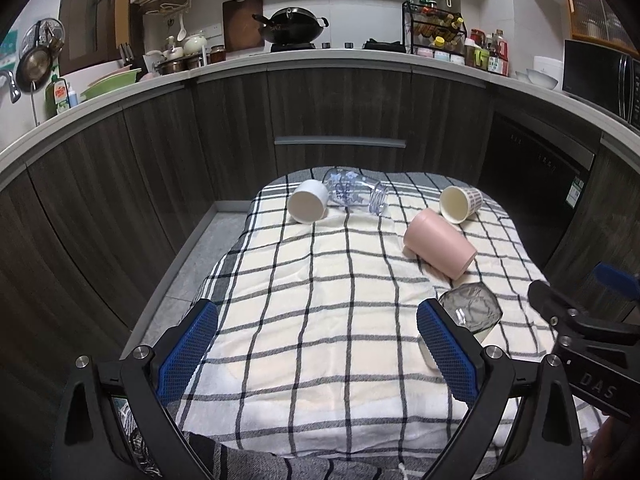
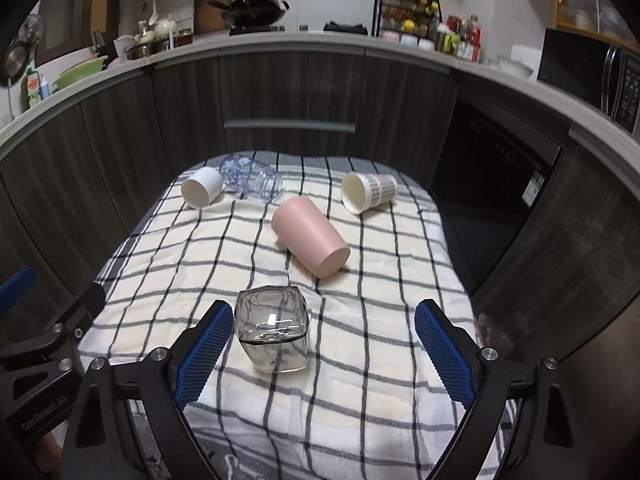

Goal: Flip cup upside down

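Observation:
A square clear glass cup (image 2: 273, 332) stands on the checked cloth (image 2: 360, 280), just right of the left finger of my right gripper (image 2: 324, 344), which is open and empty around it without touching. In the left wrist view the glass (image 1: 472, 310) shows partly behind the right finger of my left gripper (image 1: 318, 344), open and empty. A pink cup (image 2: 310, 236) lies on its side mid-cloth, also seen in the left wrist view (image 1: 440, 242). A white cup (image 2: 202, 192), a clear printed glass (image 2: 252, 180) and a patterned paper cup (image 2: 368, 192) lie on their sides at the far end.
The cloth covers a small table in front of dark kitchen cabinets (image 2: 288, 92). A counter (image 1: 320, 60) with a wok, spice rack and microwave runs behind. The other gripper's body (image 1: 580, 332) shows at each view's edge. Tiled floor (image 1: 192, 256) lies left of the table.

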`<action>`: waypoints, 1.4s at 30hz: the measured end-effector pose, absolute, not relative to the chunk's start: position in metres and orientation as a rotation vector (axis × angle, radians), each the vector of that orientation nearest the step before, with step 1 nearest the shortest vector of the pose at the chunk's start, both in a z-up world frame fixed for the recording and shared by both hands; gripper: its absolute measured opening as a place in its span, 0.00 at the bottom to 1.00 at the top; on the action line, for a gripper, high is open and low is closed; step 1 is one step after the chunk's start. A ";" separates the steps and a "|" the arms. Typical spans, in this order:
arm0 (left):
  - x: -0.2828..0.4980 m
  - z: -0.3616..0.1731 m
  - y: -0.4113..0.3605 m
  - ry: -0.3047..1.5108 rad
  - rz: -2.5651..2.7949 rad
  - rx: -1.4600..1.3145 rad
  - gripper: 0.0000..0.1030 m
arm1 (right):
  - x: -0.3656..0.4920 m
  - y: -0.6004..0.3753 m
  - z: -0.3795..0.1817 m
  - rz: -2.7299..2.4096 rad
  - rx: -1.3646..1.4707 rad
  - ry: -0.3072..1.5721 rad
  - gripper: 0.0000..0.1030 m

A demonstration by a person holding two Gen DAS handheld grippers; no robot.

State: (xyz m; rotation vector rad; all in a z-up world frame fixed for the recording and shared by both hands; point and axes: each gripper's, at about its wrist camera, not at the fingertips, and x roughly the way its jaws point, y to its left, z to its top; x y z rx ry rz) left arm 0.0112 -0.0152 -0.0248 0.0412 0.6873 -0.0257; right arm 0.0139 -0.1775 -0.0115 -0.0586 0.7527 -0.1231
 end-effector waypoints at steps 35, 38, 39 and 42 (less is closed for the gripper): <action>-0.008 -0.015 -0.010 0.614 -0.013 0.051 1.00 | -0.022 -0.172 0.003 -0.148 -0.037 0.594 0.96; -0.008 -0.015 -0.010 0.615 -0.015 0.051 1.00 | -0.022 -0.172 0.003 -0.147 -0.036 0.595 0.96; -0.008 -0.015 -0.010 0.616 -0.016 0.050 1.00 | -0.022 -0.172 0.003 -0.147 -0.036 0.596 0.96; -0.008 -0.016 -0.010 0.620 -0.018 0.048 1.00 | -0.022 -0.172 0.003 -0.147 -0.035 0.598 0.97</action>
